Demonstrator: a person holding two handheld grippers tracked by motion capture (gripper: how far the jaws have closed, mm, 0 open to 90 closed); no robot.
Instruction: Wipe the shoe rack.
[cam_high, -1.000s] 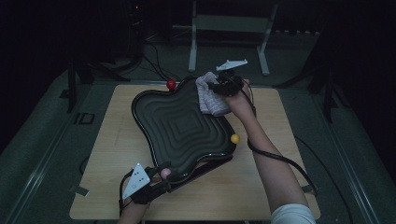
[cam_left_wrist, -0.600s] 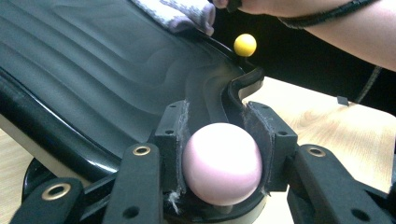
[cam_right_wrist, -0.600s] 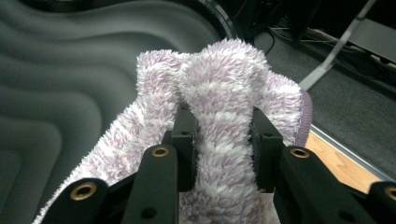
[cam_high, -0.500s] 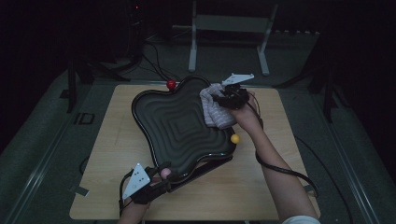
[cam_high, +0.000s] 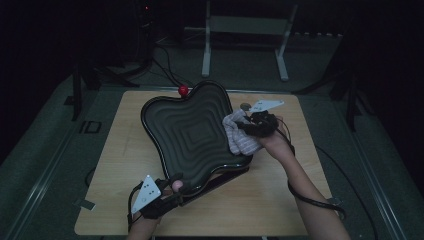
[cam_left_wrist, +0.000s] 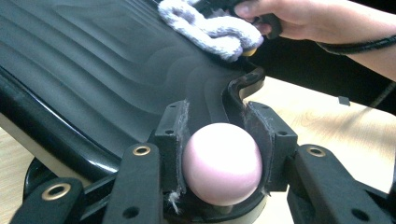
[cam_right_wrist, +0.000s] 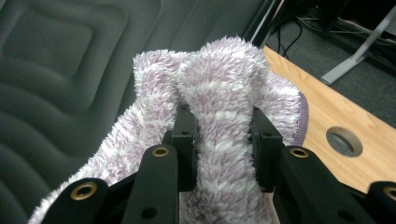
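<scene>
Wooden surface (cam_high: 120, 165) bearing a black ridged tray (cam_high: 192, 135), tilted; left hand-held gripper (cam_high: 172, 192) clamping its pink knob (cam_left_wrist: 222, 163) at the near edge; right hand-held gripper (cam_high: 245, 126), closed on a fluffy striped cloth (cam_high: 239, 136), lately drawn nearer along the tray's right side, wiping evidently underway.

The high view is dim, its surroundings near black from nine through twelve to three o'clock, while both gripper views are brighter, with a soft sheen on the ribbed tray (cam_left_wrist: 93, 70) and nearest fingers (cam_right_wrist: 184, 135) slightly out of focus.

One tray (cam_high: 192, 132), one cloth (cam_high: 240, 136), two balls (cam_left_wrist: 222, 163).
</scene>
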